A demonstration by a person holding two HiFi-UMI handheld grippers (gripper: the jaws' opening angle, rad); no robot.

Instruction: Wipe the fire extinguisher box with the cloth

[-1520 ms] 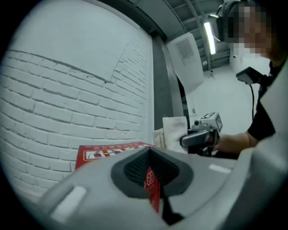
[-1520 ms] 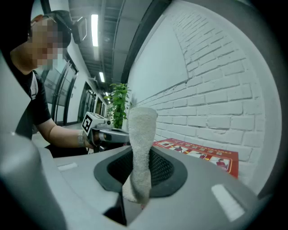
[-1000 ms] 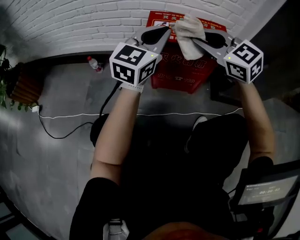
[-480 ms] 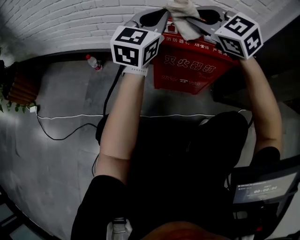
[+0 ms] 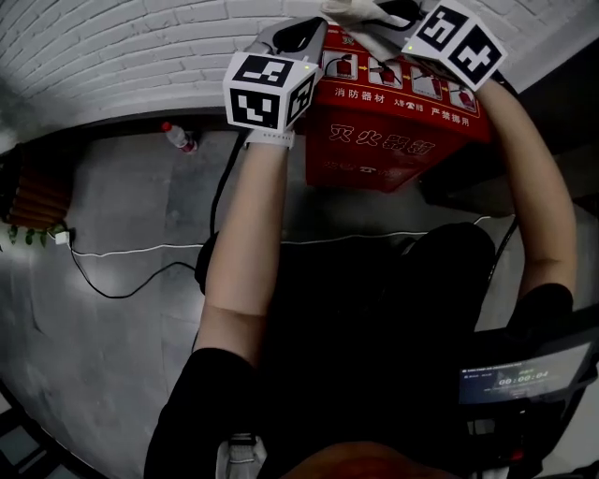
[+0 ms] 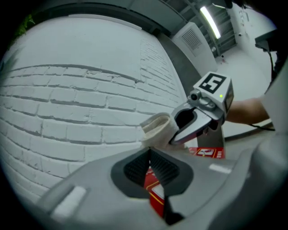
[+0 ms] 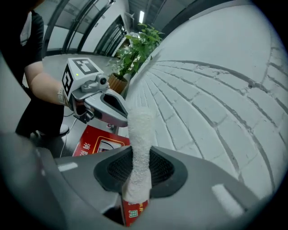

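The red fire extinguisher box [image 5: 393, 126] stands on the floor against the white brick wall. My right gripper [image 5: 372, 13] is above the box's back top edge, shut on a white cloth [image 5: 348, 7]. In the right gripper view the cloth [image 7: 140, 134] stands pinched between the pads of the right gripper [image 7: 140, 152], with the box [image 7: 96, 141] below. My left gripper [image 5: 314, 30] hovers beside it over the box's left top corner. In the left gripper view the left gripper [image 6: 150, 153] is shut on nothing, and the cloth [image 6: 157, 128] lies just ahead.
A water bottle [image 5: 178, 137] lies by the wall's foot, left of the box. A white cable [image 5: 140, 251] runs across the grey floor. A potted plant [image 5: 33, 234] is at the far left. A dark device with a screen [image 5: 524, 374] sits at the lower right.
Both grippers and the cloth have moved away from me, toward the wall, from the box's front top to its back top edge. More of the box's printed face now shows.
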